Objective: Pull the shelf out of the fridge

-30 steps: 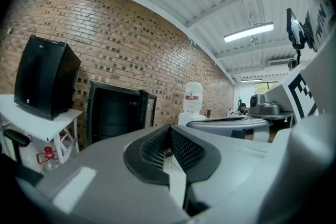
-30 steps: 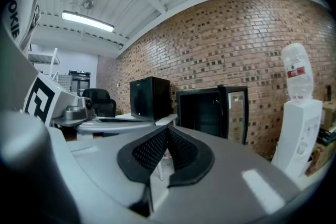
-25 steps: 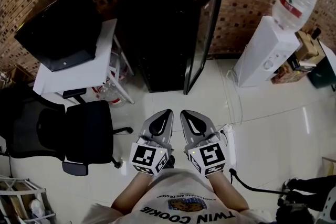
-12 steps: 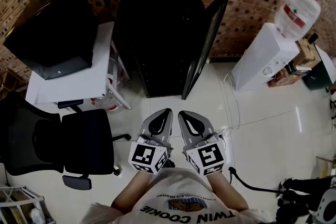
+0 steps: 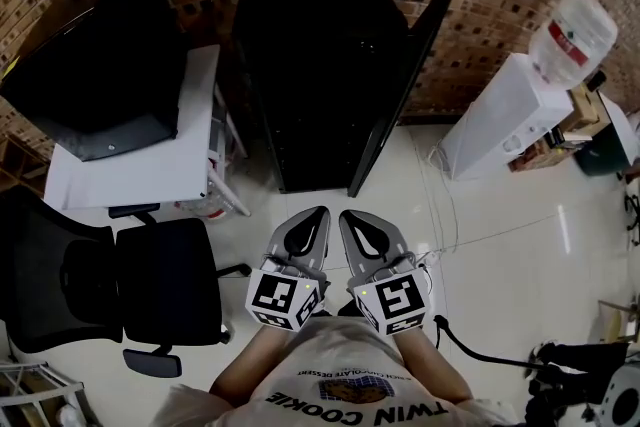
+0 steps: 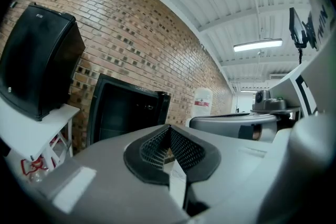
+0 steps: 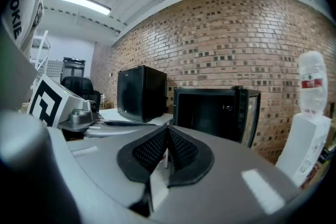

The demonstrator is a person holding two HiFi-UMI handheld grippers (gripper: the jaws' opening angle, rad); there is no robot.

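Note:
A black fridge [image 5: 320, 75] stands against the brick wall with its glass door [image 5: 400, 85] swung open to the right. Its inside is dark; I cannot make out a shelf. The fridge [image 6: 123, 115] also shows ahead in the left gripper view, and the fridge [image 7: 212, 110] in the right gripper view. My left gripper [image 5: 320, 211] and right gripper [image 5: 345, 213] are held side by side close to my body, well short of the fridge. Both have their jaws together with nothing between them.
A white table [image 5: 135, 150] with a black box [image 5: 95, 65] on it stands left of the fridge. A black office chair [image 5: 120, 285] is at the lower left. A white water dispenser [image 5: 510, 105] stands to the right. A cable [image 5: 480, 355] lies on the floor.
The view has moved closer to the fridge, which now looks larger and more central. The grippers keep the same pose in front of my body, both shut.

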